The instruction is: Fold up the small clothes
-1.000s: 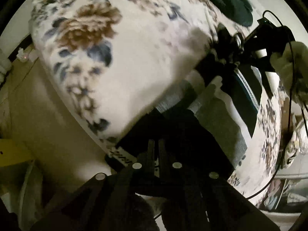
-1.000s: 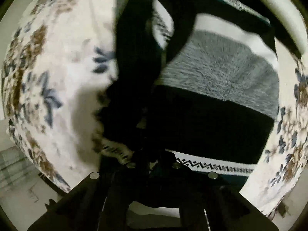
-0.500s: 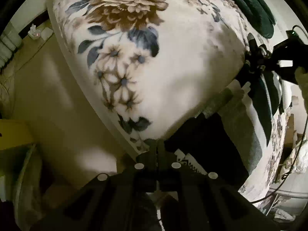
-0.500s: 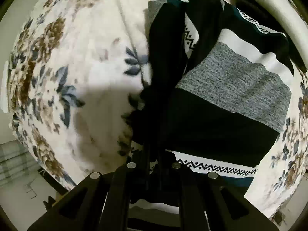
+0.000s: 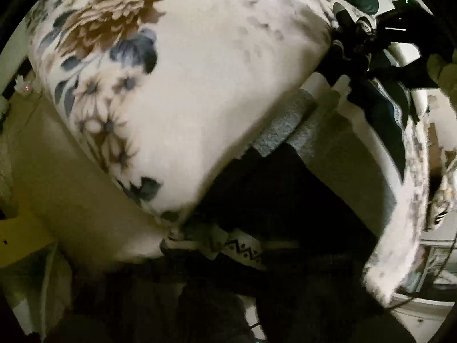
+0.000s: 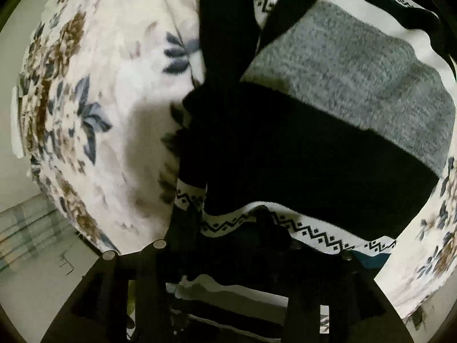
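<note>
**Striped knit garment lying on floral blanket, right jaws opening**

One small knit garment [image 6: 328, 131] is lying on a cream floral blanket [image 6: 94, 108]. It is showing broad bands: white at the far end, then heathered grey, then a wide black band, then a white border with a black zigzag pattern along the near hem. A dark sleeve or flap is lying folded across its left part, running from the top of the right wrist view down toward the hem.

The right gripper [image 6: 228, 228] is pointing steeply down at the near hem; its jaws are opening, with the zigzag border lying between the fingers, and the pads are not visibly pressing on it.

The left gripper [image 5: 217, 245] is sitting in heavy shadow and blur at the other end of the hem; its jaws are closed, and whether cloth is pinched between them cannot be told.

In the left wrist view the same garment [image 5: 285, 131] is running off toward the right gripper, which a gloved hand [image 5: 445, 71] is holding.

Count: one garment, one blanket, two grippers. No containers in view.
</note>
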Motion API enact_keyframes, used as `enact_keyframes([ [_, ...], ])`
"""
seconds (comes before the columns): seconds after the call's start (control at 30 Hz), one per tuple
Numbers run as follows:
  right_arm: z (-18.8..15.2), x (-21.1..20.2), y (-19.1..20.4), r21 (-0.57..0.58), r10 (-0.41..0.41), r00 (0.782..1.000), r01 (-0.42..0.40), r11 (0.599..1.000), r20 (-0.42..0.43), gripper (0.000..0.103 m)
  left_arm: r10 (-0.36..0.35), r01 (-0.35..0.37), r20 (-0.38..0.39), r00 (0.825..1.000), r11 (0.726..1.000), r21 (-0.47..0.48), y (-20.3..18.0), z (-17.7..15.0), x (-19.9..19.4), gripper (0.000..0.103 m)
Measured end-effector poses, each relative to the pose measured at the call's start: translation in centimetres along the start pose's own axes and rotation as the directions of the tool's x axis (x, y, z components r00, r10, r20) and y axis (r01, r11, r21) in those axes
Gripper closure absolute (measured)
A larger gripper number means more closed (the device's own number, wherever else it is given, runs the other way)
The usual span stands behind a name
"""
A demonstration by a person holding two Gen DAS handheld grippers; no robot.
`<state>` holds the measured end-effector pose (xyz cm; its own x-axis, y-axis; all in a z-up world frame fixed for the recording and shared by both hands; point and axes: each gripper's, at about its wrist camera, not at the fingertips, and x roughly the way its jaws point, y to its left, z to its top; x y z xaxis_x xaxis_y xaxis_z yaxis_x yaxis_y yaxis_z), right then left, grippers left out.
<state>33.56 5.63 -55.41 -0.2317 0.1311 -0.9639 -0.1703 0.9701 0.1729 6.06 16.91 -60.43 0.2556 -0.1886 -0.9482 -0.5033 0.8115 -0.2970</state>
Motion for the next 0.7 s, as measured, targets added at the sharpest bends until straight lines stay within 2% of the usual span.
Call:
enact_keyframes([
  [0.03,-0.3,0.2,0.4,-0.005,-0.016,1.0,0.016,1.0,0.013,0.091,0.008,-0.008,0.014,1.0,1.0,0.003,-0.1,-0.1,-0.2,0.097],
  [0.1,-0.8,0.4,1.1,-0.019,-0.045,0.999,0.046,0.999,0.03,0.095,0.025,-0.025,0.064,0.998,1.0,-0.003,-0.3,-0.4,-1.3,0.098],
  [0.27,-2.5,-0.2,5.1,-0.1,-0.107,0.99,0.116,0.988,0.089,0.097,0.022,-0.02,0.092,0.996,1.0,-0.022,-0.5,-1.5,-2.8,0.098],
  [0.4,-2.9,-0.4,7.1,-0.134,-0.104,0.99,0.117,0.984,0.099,0.097,0.033,-0.028,0.091,0.995,0.998,-0.059,0.6,-1.4,-3.0,0.098],
  [0.5,-2.6,0.5,8.0,-0.132,-0.101,0.991,0.113,0.985,0.087,0.097,0.017,-0.012,0.057,0.998,0.997,-0.081,1.8,-1.8,-2.2,0.098],
  [0.6,-2.1,1.7,7.5,-0.156,-0.136,0.988,0.146,0.977,0.072,0.096,-0.012,0.013,0.009,1.0,0.996,-0.088,2.0,-1.1,-1.6,0.093],
  [0.67,-1.8,2.1,6.5,-0.129,-0.09,0.995,0.095,0.987,0.041,0.09,-0.018,0.018,-0.006,1.0,0.997,-0.078,1.6,-0.6,-1.9,0.093],
  [0.7,-1.7,2.0,5.9,-0.124,-0.054,0.998,0.056,0.991,0.026,0.086,0.001,-0.002,-0.012,1.0,0.998,-0.066,1.2,-0.2,-2.4,0.092],
])
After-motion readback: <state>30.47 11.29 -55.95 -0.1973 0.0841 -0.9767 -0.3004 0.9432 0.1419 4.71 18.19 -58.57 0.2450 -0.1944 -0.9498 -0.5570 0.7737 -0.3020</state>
